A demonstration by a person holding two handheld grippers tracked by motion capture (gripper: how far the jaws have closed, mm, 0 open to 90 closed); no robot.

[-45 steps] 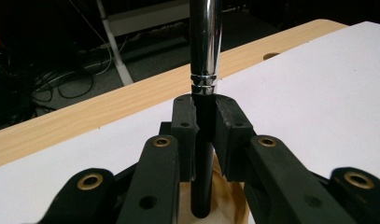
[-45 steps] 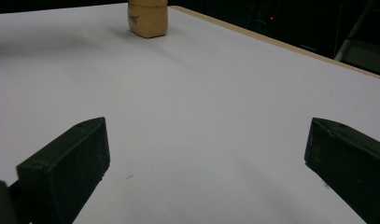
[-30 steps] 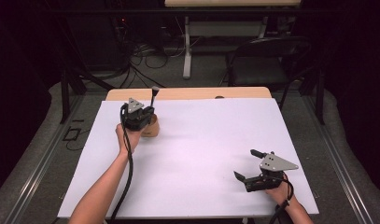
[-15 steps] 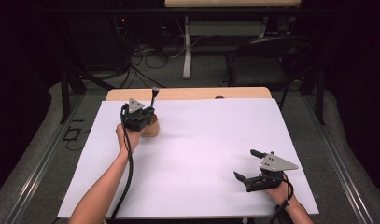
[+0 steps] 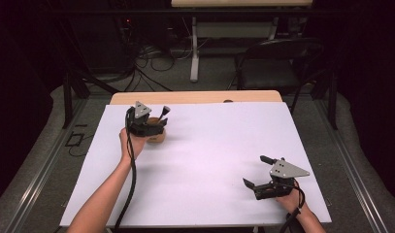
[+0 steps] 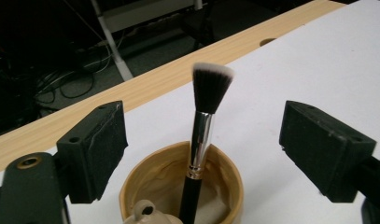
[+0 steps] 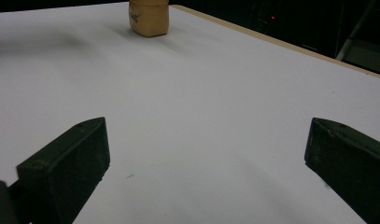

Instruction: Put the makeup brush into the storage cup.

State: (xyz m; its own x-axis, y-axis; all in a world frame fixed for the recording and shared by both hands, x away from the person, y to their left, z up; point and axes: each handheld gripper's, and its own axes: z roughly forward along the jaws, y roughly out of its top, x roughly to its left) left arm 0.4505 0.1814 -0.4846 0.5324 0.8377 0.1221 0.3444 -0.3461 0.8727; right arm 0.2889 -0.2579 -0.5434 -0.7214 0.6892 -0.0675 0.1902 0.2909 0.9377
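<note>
A tan cup (image 5: 156, 137) (image 6: 227, 173) stands at the back left of the white table (image 5: 209, 145). In it stands a makeup brush (image 5: 163, 114) (image 6: 200, 130) with a black handle, silver ferrule and white-tipped bristles, leaning on the rim. My left gripper (image 5: 155, 127) (image 6: 206, 140) hovers just over the cup. Its jaws have just been opening, and the brush stands free between them, touching neither pad. My right gripper (image 5: 254, 171) (image 7: 206, 158) rests open near the front right corner with nothing between its jaws. The cup (image 7: 149, 18) also shows far off in the right gripper view.
A small tan knob-like piece (image 6: 146, 212) sits at the cup's near rim. A bare wooden strip (image 5: 195, 97) with a hole runs along the table's far edge. Beyond it are a dark chair (image 5: 277, 58), cables and table legs.
The left gripper's jaws have let go of the brush, whose head now sits lower and tilts a little to the right. The right gripper has not moved.
</note>
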